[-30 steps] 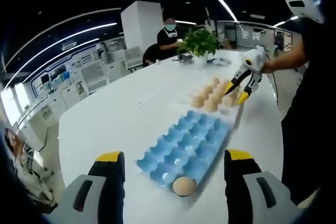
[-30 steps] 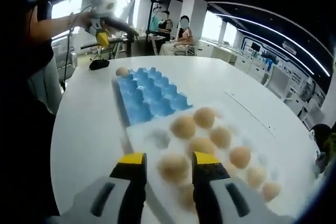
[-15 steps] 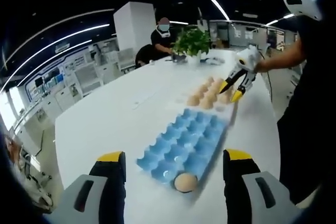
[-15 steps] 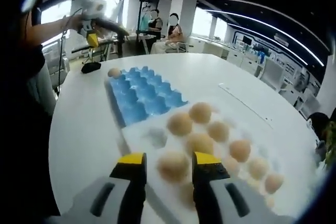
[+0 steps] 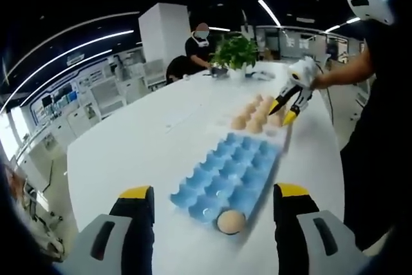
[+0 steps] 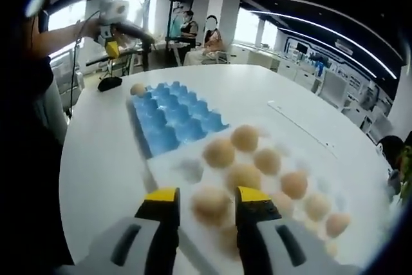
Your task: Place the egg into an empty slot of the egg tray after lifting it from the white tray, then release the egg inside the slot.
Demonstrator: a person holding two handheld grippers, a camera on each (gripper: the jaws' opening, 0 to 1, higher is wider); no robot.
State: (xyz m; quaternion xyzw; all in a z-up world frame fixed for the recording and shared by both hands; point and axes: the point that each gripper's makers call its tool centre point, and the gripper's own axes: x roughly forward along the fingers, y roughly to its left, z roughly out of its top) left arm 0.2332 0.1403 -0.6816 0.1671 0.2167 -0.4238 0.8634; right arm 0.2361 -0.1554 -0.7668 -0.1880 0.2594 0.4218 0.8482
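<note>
A blue egg tray (image 5: 228, 175) (image 6: 170, 116) lies on the white table, with one egg (image 5: 230, 221) (image 6: 137, 89) in its corner slot nearest my left gripper. Beyond it the white tray (image 5: 281, 132) (image 6: 168, 173) carries several brown eggs (image 5: 255, 114). My left gripper (image 5: 208, 214) hangs open above the table in front of the blue tray, nothing between its jaws. My right gripper (image 6: 205, 209) (image 5: 288, 106) hovers over the white tray with an egg (image 6: 210, 203) between its yellow-tipped jaws. The jaws stand apart on either side of that egg, which rests in the tray.
A potted plant (image 5: 239, 51) stands at the table's far end, where a person (image 5: 198, 48) sits. A dark object (image 6: 111, 81) lies near the table edge beyond the blue tray. The person's arm (image 5: 344, 73) holds the right gripper. Bare tabletop (image 5: 148, 140) spreads left of the trays.
Both views have shifted slightly with the hands. The right gripper stays over the same egg in the white tray; the left gripper stays open by the blue tray.
</note>
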